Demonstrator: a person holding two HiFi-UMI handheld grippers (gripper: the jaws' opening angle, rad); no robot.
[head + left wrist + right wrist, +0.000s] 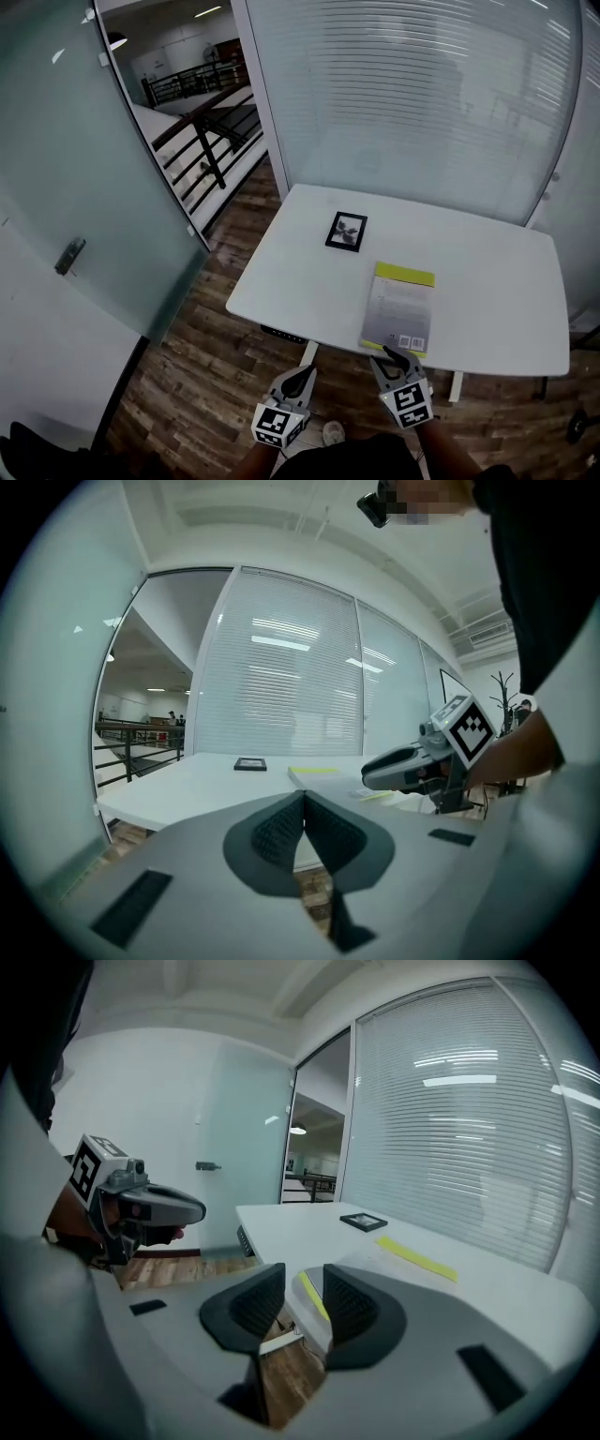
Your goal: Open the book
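On the white table, close to its near edge and right of centre, the book lay closed and flat, a yellow-green band across its far end. A small black frame lay farther off, to its left. The right gripper pointed at the book's near edge, jaws apart, the book's corner showing in the gap with neither pad pressing it. The left gripper hung left of it, off the table above the wood floor, jaws pressed together on nothing.
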